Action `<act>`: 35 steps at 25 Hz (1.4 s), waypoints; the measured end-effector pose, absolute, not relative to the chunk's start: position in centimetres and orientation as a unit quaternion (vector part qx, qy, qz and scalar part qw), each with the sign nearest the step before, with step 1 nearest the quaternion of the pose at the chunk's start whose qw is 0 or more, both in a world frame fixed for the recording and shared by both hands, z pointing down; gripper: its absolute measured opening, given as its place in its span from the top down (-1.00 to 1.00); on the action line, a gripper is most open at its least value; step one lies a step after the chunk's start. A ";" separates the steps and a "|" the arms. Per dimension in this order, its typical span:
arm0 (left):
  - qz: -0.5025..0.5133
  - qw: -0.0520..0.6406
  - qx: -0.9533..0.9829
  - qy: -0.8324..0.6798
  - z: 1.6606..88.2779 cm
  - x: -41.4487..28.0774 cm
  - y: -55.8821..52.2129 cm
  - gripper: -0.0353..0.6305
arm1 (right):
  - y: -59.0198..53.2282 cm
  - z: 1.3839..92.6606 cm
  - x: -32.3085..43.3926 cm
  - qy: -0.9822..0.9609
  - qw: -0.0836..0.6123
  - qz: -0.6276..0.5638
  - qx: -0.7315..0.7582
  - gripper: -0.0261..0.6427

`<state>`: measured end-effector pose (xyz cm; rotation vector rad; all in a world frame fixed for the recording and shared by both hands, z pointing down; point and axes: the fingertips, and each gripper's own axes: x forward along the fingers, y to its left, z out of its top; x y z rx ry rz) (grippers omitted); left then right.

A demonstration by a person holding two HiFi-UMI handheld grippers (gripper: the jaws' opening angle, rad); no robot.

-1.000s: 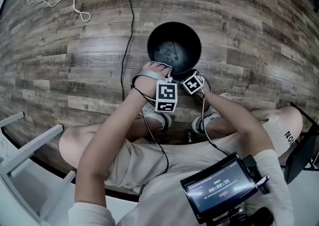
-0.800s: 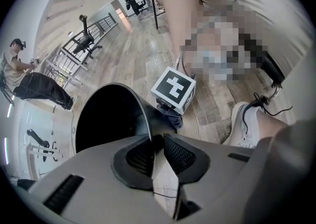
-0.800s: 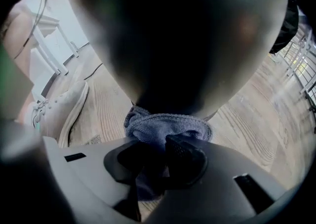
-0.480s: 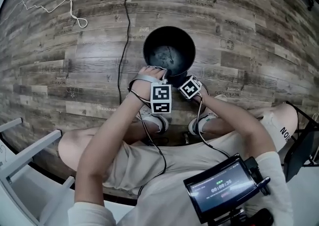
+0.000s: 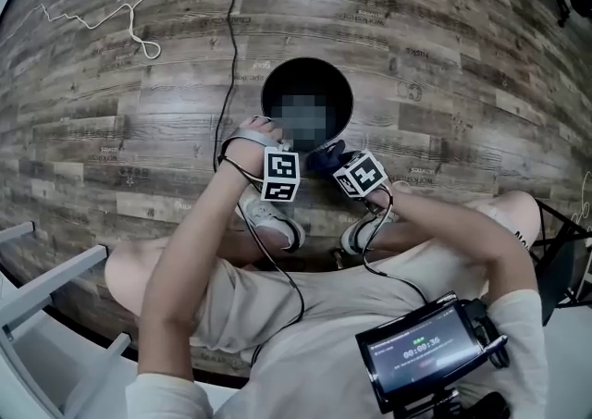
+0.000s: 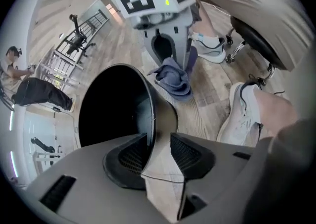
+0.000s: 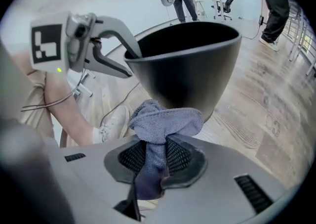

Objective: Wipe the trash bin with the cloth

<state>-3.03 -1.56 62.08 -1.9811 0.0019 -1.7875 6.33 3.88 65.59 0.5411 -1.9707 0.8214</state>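
We had the left gripper (image 6: 159, 141) at the near rim of the black trash bin (image 5: 340, 93), and its jaws had just been opening. The rim ran between them, one pad inside the bin and one outside, with a gap showing on the outer side, so nothing was clamped. The bin sat on the wooden floor (image 5: 444, 56), just ahead of our white shoes (image 5: 268, 218). A dark cable (image 5: 231, 47) trailed past its left side.

Over on the right gripper (image 7: 155, 144), the jaws were closed on the cloth (image 7: 165, 119), a blue-grey bunch bulging out above the pads. That cloth hung off the floor beside the bin's outer wall on our side. Whether it actually touched the wall, we couldn't tell. The two grippers stood close together at the bin's near edge.
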 end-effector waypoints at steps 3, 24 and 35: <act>-0.646 0.243 -0.723 0.008 62.0 -3.0 -1.9 0.54 | 4.1 62.6 5.6 -0.811 0.434 0.331 0.212 0.66; -0.669 0.162 -0.725 0.043 62.0 -1.0 -0.4 0.60 | 2.0 60.1 3.8 -0.835 0.407 0.296 0.222 0.66; -0.652 0.207 -0.729 0.015 62.0 0.0 0.1 0.65 | 1.7 66.3 4.4 -0.816 0.451 0.289 0.218 0.66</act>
